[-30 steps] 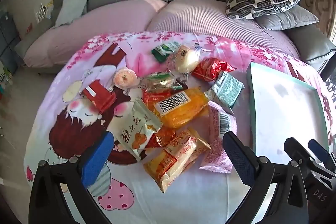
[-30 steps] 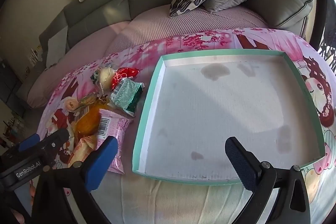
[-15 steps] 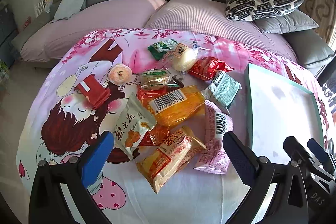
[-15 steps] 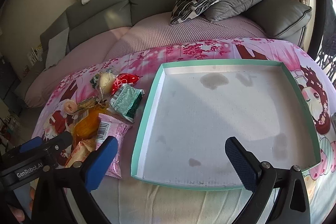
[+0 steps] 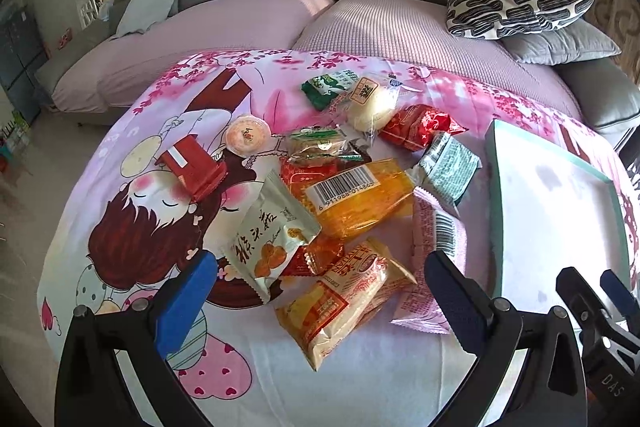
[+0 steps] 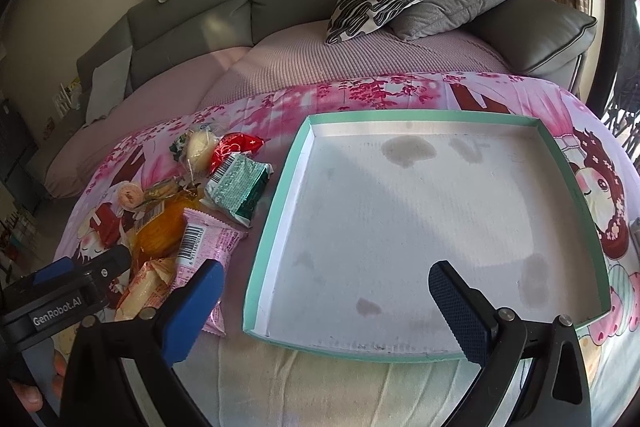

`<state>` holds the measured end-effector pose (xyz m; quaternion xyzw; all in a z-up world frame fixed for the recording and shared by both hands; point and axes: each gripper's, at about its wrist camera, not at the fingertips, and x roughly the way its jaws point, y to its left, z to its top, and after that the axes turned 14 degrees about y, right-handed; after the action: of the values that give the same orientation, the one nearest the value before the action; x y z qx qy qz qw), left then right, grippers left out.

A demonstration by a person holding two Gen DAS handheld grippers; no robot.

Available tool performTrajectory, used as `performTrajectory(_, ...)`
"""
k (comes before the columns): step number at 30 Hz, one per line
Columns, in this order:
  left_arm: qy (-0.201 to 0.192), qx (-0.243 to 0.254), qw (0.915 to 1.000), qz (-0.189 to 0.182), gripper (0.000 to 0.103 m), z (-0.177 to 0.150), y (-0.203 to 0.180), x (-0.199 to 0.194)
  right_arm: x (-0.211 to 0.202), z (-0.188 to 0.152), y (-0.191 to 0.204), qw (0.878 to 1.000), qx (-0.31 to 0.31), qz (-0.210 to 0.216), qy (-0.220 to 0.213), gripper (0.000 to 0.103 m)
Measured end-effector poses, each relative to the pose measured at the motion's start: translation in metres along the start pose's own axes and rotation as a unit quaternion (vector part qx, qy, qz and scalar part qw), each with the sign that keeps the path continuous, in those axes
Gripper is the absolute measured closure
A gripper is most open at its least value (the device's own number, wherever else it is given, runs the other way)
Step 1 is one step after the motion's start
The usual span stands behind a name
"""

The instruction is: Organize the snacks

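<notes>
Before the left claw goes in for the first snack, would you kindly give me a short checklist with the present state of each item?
1. Left claw open and holding nothing: ok.
2. Right claw open and holding nothing: ok.
3. Teal-rimmed tray has room: ok, only stains on its floor.
4. A snack lies between the left claw's fingers: ok, the yellow-red packet is nearest.
5. That packet is free to lift: not ok, it overlaps the small orange-red packet, and the pink packet lies against it.
6. Right claw is clear of the pile: ok, it hovers over the tray's near edge.
</notes>
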<state>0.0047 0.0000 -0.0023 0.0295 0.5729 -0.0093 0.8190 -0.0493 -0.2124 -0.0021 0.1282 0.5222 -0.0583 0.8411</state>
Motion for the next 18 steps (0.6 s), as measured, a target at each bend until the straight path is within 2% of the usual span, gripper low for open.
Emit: performTrajectory(18, 0.015, -0.003, 0.9999, 0.004, 0.000, -0.0030, 0.0018, 0.0061, 0.0035, -0.0021, -0.0031, 1.000, 0.010, -0.015, 0.006, 0.000)
